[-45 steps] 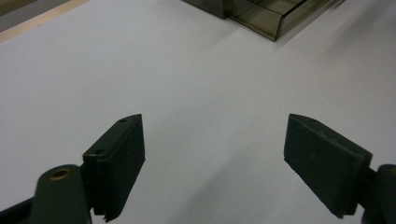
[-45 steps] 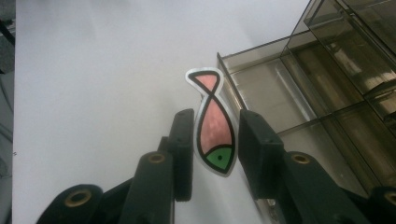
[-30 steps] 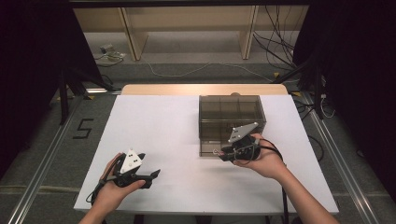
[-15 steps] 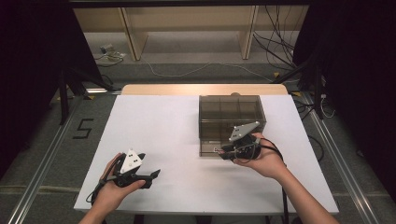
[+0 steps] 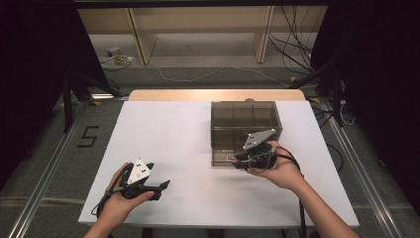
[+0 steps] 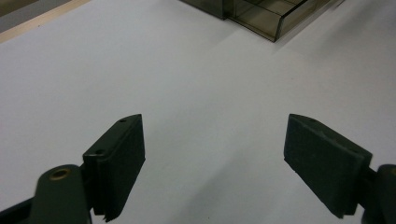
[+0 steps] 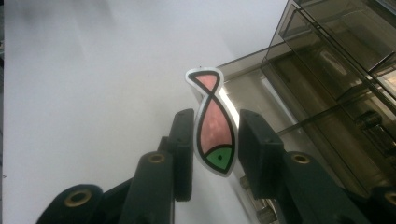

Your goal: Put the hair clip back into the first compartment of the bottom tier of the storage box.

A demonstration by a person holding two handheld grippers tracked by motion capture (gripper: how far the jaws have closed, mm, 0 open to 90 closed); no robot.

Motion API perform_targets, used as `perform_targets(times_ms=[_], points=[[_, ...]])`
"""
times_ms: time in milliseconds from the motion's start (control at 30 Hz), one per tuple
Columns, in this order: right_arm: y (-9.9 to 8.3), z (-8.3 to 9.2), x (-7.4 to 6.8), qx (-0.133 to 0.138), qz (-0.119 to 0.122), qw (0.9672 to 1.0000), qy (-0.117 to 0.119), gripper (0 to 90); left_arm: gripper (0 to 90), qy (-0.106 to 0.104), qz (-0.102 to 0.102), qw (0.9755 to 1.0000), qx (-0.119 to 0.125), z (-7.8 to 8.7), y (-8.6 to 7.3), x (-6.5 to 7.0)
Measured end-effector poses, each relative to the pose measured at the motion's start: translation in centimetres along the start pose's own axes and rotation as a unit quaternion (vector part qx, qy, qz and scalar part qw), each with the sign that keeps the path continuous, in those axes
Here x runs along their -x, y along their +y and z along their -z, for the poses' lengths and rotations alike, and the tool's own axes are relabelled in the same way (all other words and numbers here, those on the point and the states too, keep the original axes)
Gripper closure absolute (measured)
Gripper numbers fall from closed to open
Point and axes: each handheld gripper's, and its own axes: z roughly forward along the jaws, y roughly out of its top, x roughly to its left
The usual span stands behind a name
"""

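A flat fish-shaped piece, with a pink body, a green head and a black outline, stands upright between the pads of my right gripper, which is shut on it. In the high view, my right gripper is at the front face of a smoky transparent drawer box, where a low drawer juts out. My left gripper rests in the hand near the table's front left. Its jaws stand wide open over the bare white table, and nothing is between the left gripper's jaws.
The white table top has a wooden strip along its far edge. Beyond it are a floor with cables and wooden shelf legs. Metal rails run along both sides of the table.
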Motion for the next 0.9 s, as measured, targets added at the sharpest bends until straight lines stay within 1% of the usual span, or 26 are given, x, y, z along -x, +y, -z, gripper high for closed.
perform_targets(times_ms=[167,233,333,367,500,533,900], points=[[0.03,-0.01,0.0,0.0,-0.003,1.0,-0.002,67.6,20.5,0.0,0.0,1.0,0.001,-0.02,0.0,-0.02],[0.04,-0.03,0.03,0.002,0.001,1.0,-0.002,67.6,20.5,0.0,0.0,1.0,0.0,0.0,0.0,-0.01],[0.08,-0.02,0.0,0.003,-0.001,1.0,-0.003,67.6,20.5,0.0,0.0,1.0,0.0,0.02,-0.01,-0.01],[0.1,0.01,-0.04,0.004,-0.005,1.0,-0.003,67.6,20.5,0.0,0.0,1.0,0.0,0.02,-0.01,-0.01],[0.1,0.07,0.03,0.008,-0.003,0.9999,-0.007,67.6,20.5,0.0,0.0,1.0,0.0,0.0,0.0,0.0],[0.09,0.08,-0.01,0.006,-0.006,0.9999,-0.006,67.6,20.5,0.0,0.0,1.0,0.0,0.0,0.01,0.0],[0.15,0.04,0.03,0.011,-0.005,0.9999,-0.012,67.6,20.5,0.0,0.001,1.0,0.001,-0.01,0.0,0.0]])
